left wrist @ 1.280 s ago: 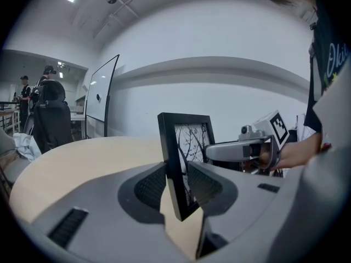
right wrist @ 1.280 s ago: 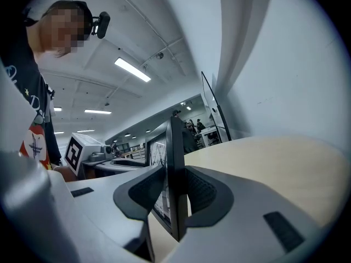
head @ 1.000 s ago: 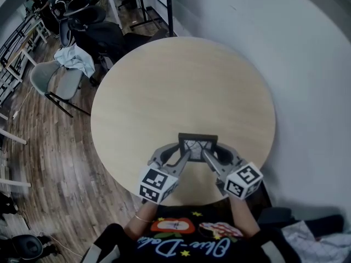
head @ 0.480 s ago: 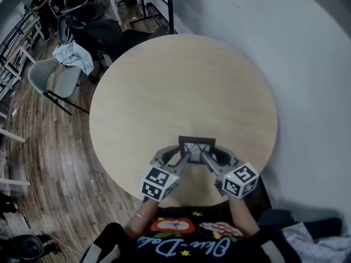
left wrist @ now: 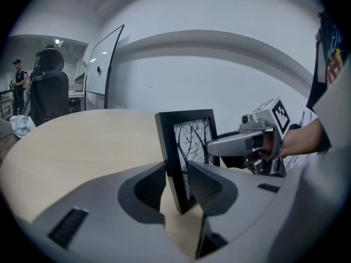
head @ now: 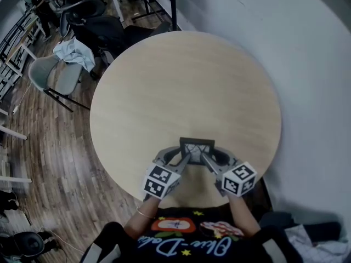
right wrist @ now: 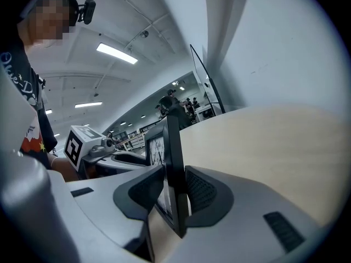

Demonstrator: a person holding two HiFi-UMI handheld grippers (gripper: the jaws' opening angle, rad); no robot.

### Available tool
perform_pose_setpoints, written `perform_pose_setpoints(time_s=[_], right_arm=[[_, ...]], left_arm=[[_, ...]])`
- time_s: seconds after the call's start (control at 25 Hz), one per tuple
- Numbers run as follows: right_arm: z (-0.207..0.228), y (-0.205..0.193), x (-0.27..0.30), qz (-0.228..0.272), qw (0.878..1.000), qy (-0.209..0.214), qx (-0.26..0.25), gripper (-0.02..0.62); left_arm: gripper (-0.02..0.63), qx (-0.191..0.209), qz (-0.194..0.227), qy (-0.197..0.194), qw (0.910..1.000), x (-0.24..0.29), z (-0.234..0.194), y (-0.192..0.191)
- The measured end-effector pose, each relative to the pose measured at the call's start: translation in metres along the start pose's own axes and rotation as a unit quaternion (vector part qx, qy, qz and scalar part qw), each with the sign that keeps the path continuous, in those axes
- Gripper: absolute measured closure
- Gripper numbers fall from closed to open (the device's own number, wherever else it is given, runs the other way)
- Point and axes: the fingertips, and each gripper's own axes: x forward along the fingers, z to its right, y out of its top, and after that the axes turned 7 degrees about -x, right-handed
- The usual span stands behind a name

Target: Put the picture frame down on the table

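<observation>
I see the picture frame [head: 197, 147] standing upright between my two grippers: slim, black-bordered, with a bare-branch print facing back toward me. Left gripper [head: 185, 158] clamps its left edge and right gripper [head: 205, 158] its right. Whether its bottom edge touches the table [head: 181, 81] I can't tell.

- The table [head: 164, 81] is round, with a pale wood-grain top, matte and even in colour.
- It stands where dark plank flooring [head: 49, 147] on the left meets a white surface [head: 312, 92] on the right (wall or floor, I cannot tell which).
- Near its near edge the black-rimmed picture frame [head: 197, 145] stands upright; no view shows whether its bottom edge touches the top.
</observation>
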Motion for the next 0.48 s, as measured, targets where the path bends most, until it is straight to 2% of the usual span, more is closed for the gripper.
perform_pose_setpoints(time_s=[0.48], right_arm=[[0.017,-0.009,0.011,-0.009,0.999,-0.006,0.033,0.495]], left_arm=[[0.491,-0.006,-0.014,-0.003,0.9999,0.015,-0.006,-0.004]])
